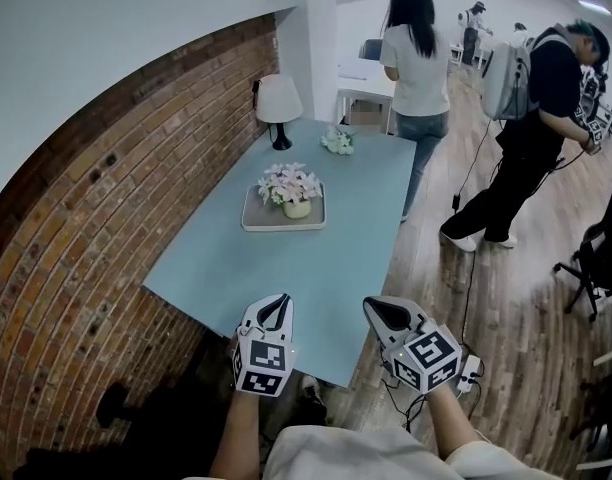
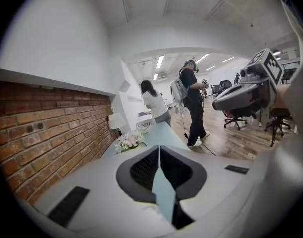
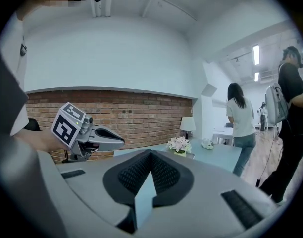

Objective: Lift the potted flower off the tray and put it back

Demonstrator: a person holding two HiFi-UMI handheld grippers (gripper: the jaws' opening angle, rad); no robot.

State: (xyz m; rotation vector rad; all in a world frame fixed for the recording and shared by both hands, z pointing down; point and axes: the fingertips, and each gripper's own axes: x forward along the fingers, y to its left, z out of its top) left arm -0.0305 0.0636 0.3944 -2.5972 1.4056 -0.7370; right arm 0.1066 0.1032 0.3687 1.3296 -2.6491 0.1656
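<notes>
While the pink-and-white potted flower [image 1: 291, 190] stands on the grey square tray [image 1: 254, 220] near the middle of the pale blue counter [image 1: 366, 218], my left gripper [image 1: 281, 301] and right gripper [image 1: 373, 306] hover at its near edge, well apart from the tray, both jaws pressed together.

We look over an open-plan office, red brick wall [image 1: 86, 238] beneath white plaster, pale wood-plank floor [image 1: 516, 308], long pale-blue rectangular table [image 1: 236, 278], white desk [image 1: 361, 78] beyond, black wheeled swivel chair [image 1: 591, 263], white ceiling strip lights [image 2: 160, 62], two people [image 1: 418, 58] standing
</notes>
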